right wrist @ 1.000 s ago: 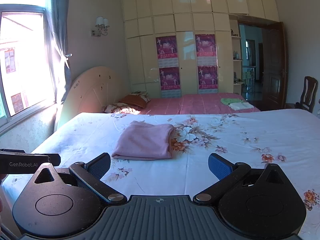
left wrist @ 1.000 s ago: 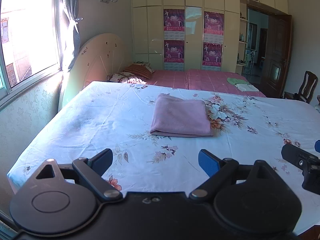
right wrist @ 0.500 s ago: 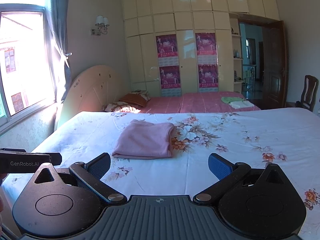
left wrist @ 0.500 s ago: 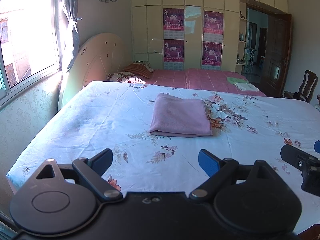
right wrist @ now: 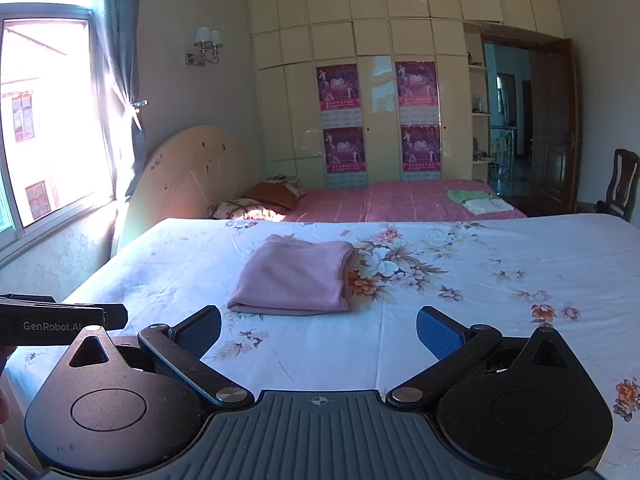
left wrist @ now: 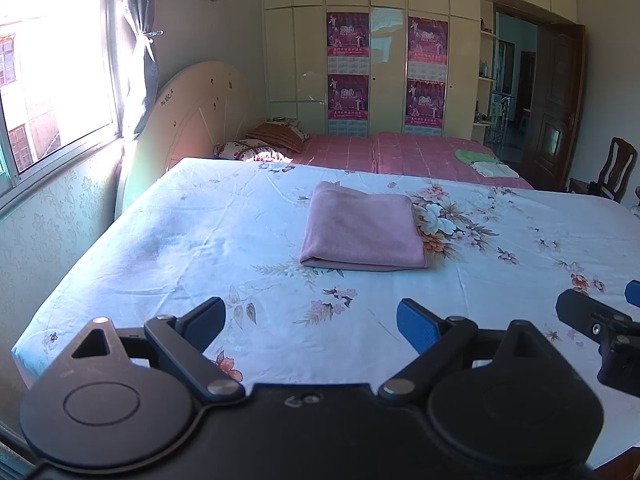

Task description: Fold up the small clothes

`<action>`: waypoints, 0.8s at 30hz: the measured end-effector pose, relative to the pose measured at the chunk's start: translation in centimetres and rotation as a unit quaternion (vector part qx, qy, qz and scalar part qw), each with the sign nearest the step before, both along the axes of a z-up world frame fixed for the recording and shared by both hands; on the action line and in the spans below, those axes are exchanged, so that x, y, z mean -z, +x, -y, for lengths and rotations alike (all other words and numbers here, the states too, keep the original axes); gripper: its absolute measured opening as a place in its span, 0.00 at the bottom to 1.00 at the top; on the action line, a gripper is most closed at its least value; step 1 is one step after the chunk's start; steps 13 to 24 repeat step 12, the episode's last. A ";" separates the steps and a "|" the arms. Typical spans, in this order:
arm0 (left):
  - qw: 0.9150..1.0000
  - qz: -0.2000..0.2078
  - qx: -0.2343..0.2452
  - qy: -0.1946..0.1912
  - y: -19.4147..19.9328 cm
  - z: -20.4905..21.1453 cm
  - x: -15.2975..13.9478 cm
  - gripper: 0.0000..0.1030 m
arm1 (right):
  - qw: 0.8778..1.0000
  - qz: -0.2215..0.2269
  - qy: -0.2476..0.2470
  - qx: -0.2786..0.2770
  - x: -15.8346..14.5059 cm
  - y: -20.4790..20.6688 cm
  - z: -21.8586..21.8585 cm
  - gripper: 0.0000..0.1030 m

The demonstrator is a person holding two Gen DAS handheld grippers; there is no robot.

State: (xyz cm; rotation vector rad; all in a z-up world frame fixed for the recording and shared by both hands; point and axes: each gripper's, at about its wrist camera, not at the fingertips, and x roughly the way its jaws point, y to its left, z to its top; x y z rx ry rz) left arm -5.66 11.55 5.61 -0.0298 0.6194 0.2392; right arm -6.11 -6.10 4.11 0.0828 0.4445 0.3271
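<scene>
A folded pink garment [left wrist: 362,232] [right wrist: 294,276] lies flat in the middle of the white floral bedsheet [left wrist: 200,248] [right wrist: 500,256]. My left gripper [left wrist: 312,318] hovers over the near edge of the bed, well short of the garment, open with nothing between its blue pads. My right gripper [right wrist: 320,330] is also open and empty, just short of the garment's near edge. In the left wrist view the right gripper's body pokes in at the far right; in the right wrist view the left gripper's body shows at the left edge.
A second bed with a pink cover [left wrist: 400,152] stands behind, carrying pillows [left wrist: 276,138] and a small stack of folded green and white clothes [left wrist: 484,162] [right wrist: 478,200]. Window and curtain on the left, wardrobe wall behind, a wooden chair [left wrist: 612,172] and open door at right.
</scene>
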 end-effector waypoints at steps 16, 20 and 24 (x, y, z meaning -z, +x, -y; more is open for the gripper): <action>1.000 -0.002 0.022 -0.009 3.1 -0.8 1.7 0.90 | 1.000 -0.021 -0.008 0.004 1.3 2.0 -0.4 1.00; 1.000 -0.002 0.022 -0.009 3.1 -0.8 1.7 0.90 | 1.000 -0.021 -0.008 0.004 1.3 2.0 -0.4 1.00; 1.000 -0.002 0.022 -0.009 3.1 -0.8 1.7 0.90 | 1.000 -0.021 -0.008 0.004 1.3 2.0 -0.4 1.00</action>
